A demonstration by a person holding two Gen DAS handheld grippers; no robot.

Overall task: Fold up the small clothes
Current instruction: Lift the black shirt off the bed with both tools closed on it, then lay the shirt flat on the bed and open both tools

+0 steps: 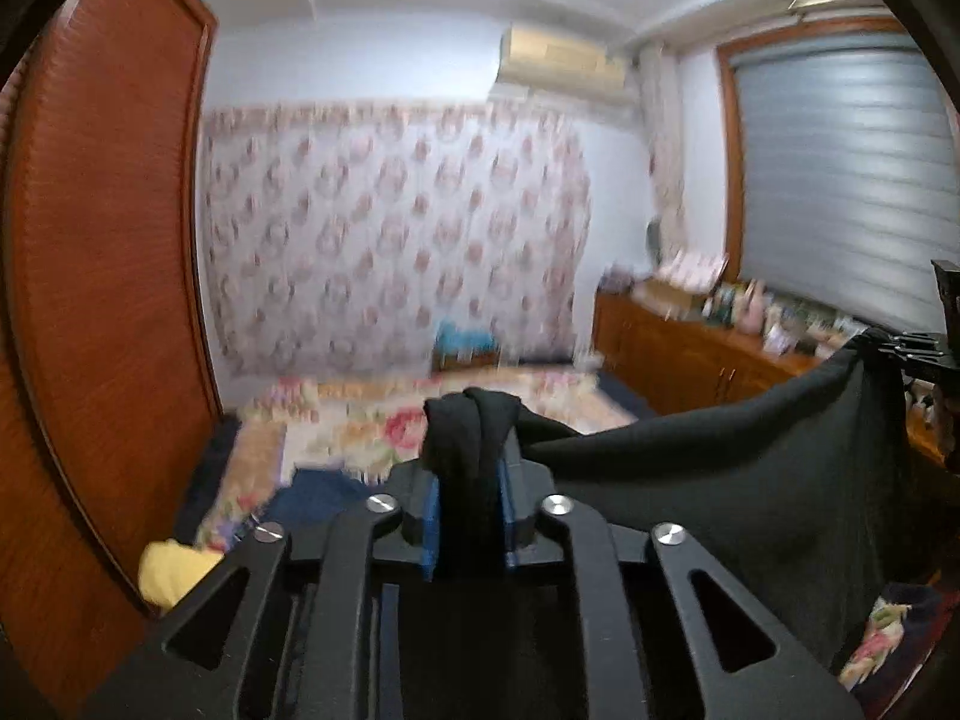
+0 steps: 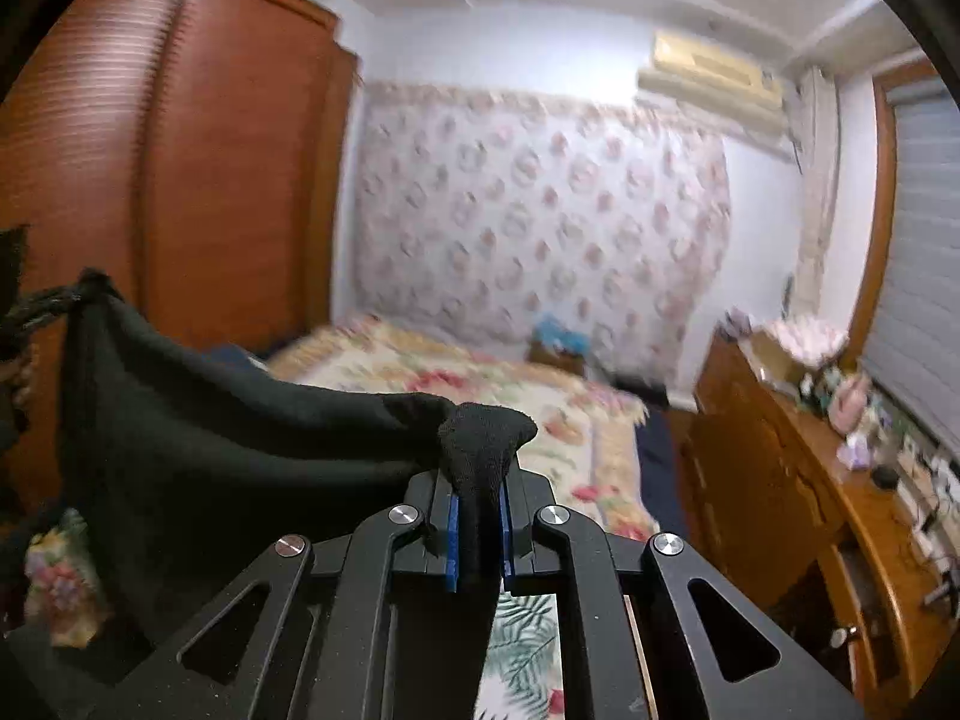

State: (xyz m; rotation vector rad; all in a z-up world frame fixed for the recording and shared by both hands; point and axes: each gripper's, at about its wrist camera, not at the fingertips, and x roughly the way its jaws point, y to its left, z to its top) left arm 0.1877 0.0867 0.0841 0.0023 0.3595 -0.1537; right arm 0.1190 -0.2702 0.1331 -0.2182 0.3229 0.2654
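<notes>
Both tools grip the black garment (image 1: 690,480), which hangs stretched between them above the floral bed (image 2: 480,384) (background blurred): left tool (image 1: 470,480) pinches one bunched corner, right tool (image 2: 480,516) the other

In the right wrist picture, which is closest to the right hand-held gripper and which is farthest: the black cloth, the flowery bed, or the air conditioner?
1. Black cloth: pinched in the right hand-held gripper, hanging to its left.
2. Flowery bed: ahead, below the gripper's tips.
3. Air conditioner: high on the far wall, upper right.
</notes>
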